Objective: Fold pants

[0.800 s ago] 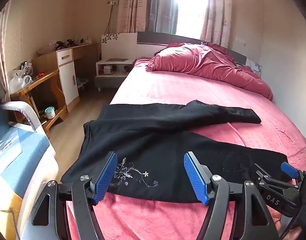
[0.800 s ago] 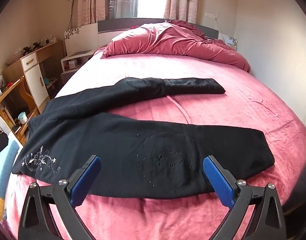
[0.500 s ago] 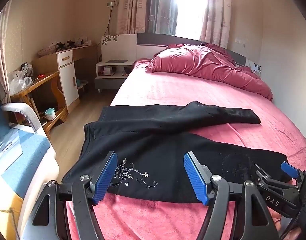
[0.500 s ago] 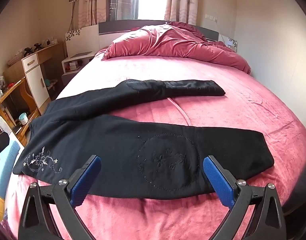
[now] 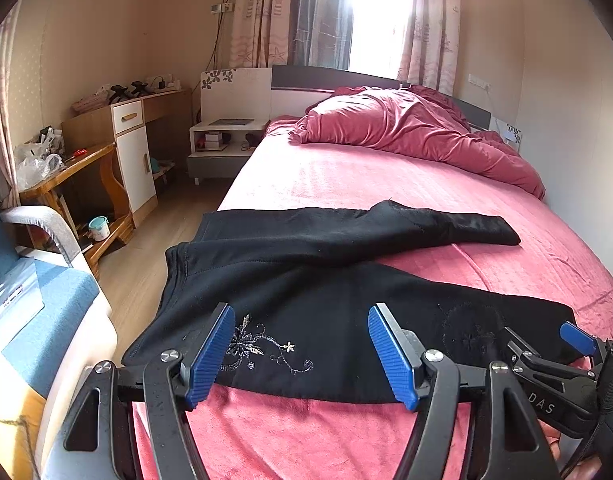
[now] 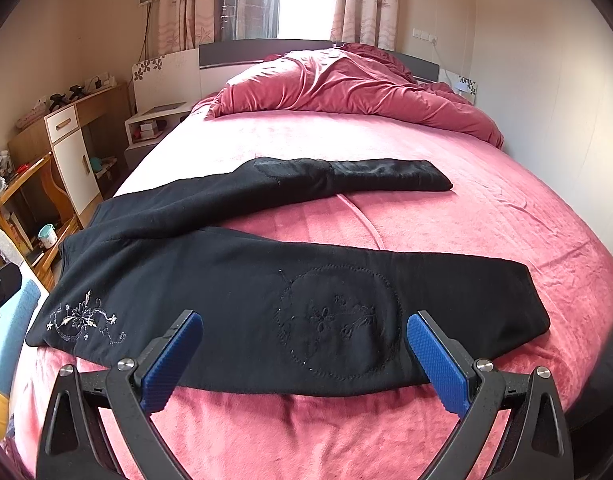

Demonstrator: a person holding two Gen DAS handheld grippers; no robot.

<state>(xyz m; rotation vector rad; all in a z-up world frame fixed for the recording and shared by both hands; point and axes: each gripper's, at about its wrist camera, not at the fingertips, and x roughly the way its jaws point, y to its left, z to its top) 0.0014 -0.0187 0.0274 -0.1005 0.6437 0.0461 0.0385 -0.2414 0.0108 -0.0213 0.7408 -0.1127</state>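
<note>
Both views slightly lifted; soft black pants [image 6: 234, 280]

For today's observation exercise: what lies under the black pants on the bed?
Under the black pants lies the pink bedspread, showing all around them and between the two legs. The waist end overhangs the bed's side edge. Whatever lies directly beneath the fabric is covered.

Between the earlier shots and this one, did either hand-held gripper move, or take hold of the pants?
No visible change. The left hand-held gripper and right hand-held gripper hover open above the near edge of the black pants, which lie spread flat on the pink bed, untouched.
</note>
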